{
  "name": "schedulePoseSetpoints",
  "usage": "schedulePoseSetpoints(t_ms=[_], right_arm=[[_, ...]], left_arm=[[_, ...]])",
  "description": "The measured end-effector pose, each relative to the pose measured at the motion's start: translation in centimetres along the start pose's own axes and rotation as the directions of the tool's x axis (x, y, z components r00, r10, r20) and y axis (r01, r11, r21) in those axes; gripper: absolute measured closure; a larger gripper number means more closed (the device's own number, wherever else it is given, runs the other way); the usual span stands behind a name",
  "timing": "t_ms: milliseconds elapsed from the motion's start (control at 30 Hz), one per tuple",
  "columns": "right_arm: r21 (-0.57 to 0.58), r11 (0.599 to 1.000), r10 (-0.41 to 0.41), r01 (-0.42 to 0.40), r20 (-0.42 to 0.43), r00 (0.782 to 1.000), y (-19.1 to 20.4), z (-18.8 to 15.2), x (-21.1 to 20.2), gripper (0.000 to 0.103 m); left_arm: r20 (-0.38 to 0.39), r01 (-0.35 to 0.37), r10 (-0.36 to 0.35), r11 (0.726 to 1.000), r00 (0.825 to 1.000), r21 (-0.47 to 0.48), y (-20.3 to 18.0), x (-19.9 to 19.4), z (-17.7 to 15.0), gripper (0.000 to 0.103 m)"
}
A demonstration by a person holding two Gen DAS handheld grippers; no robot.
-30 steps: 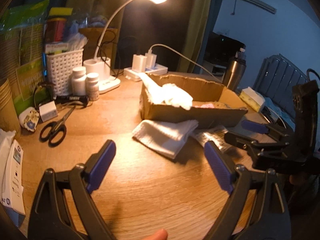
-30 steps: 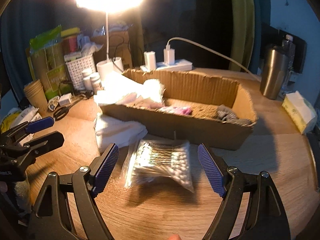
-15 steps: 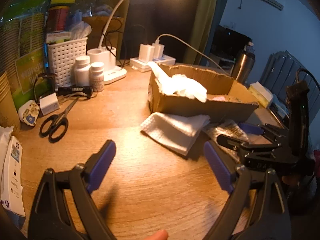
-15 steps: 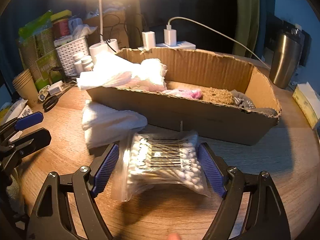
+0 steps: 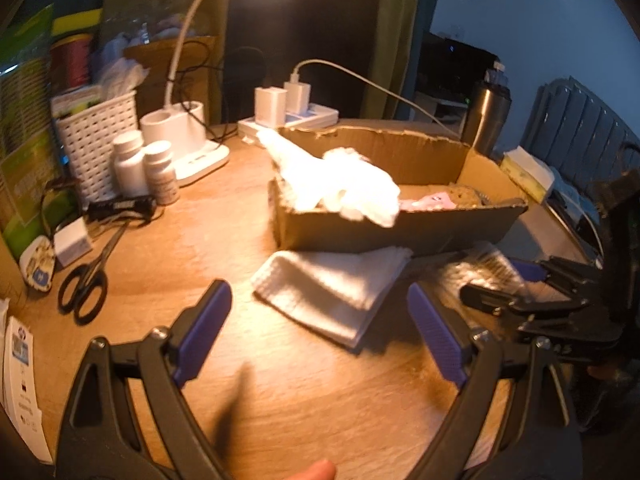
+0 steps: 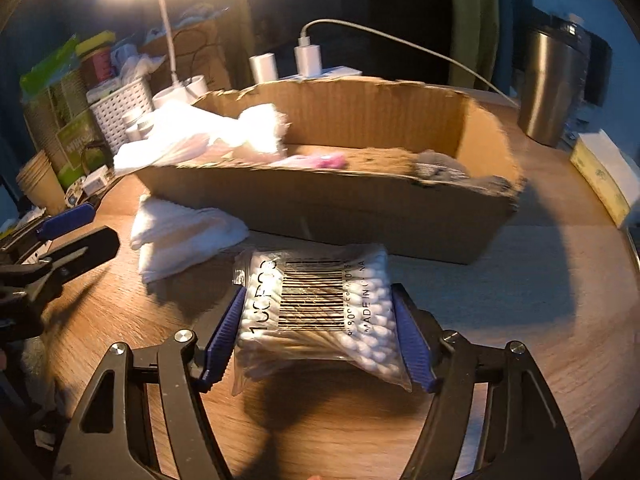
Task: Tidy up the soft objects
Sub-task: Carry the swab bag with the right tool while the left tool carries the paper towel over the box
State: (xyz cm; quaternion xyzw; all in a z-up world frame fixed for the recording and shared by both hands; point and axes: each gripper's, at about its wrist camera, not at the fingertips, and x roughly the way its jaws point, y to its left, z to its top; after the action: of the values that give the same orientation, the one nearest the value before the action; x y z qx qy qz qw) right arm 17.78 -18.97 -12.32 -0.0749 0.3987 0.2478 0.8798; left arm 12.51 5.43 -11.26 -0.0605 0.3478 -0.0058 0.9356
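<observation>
Since a second ago my right gripper (image 6: pixel 318 338) has pushed forward and narrowed, and its blue pads now press both sides of the cotton swab bag (image 6: pixel 320 312), which earlier lay loose between them. The bag is a clear, crinkled plastic pouch, packed with white-tipped swabs, a black barcode and printed lettering across its top face; its sides bulge slightly under the squeeze. It sits on the desk (image 6: pixel 520 320), just in front of the cardboard box (image 6: pixel 340 216).

My left gripper (image 5: pixel 318 332) hangs wide apart above the desk with nothing between its pads. Just beyond it, touching the front wall of the box, lies the folded white towel (image 5: pixel 332 288), waffle-textured, flat, with one corner toward me. From the right camera the towel lies left of the swab bag.

Inside the box a rumpled white cloth (image 5: pixel 344 188) spills over the left end; a pink item (image 6: pixel 324 162) and a grey bundle (image 6: pixel 444 168) lie further right.
</observation>
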Motion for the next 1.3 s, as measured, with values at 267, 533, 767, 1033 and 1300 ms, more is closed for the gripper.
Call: schedulePoseSetpoints(t_ms=[267, 533, 767, 1033, 1300], right_arm=[[0.054, 0.999, -0.009, 0.007, 0.037, 0.999, -3.1, -0.7, -1.7, 0.029], [0.106, 0.994, -0.016, 0.009, 0.065, 0.998, -5.9, -1.4, -2.9, 0.029], [0.13, 0.992, -0.011, 0.001, 0.082, 0.997, -6.3, -1.6, -3.3, 0.029], [0.132, 0.991, -0.016, 0.005, 0.084, 0.996, -6.3, -1.7, -3.4, 0.029], [0.12, 0.992, -0.054, 0.045, 0.077, 0.996, -5.9, -1.8, -3.9, 0.029]], left_arm=[[-0.031, -0.02, 0.022, 0.997, 0.999, 0.069, -3.0, 2.7, 1.8, 0.012], [-0.11, -0.01, 0.019, 0.996, 0.994, 0.086, -4.5, 5.8, 2.7, 0.012], [-0.169, -0.055, 0.072, 0.993, 0.983, 0.101, -4.7, 7.5, 2.2, 0.013], [-0.177, -0.075, 0.098, 0.988, 0.979, 0.133, -4.7, 7.2, 1.6, 0.044], [-0.159, -0.018, 0.039, 0.991, 0.987, 0.13, -4.2, 5.9, 1.0, 0.084]])
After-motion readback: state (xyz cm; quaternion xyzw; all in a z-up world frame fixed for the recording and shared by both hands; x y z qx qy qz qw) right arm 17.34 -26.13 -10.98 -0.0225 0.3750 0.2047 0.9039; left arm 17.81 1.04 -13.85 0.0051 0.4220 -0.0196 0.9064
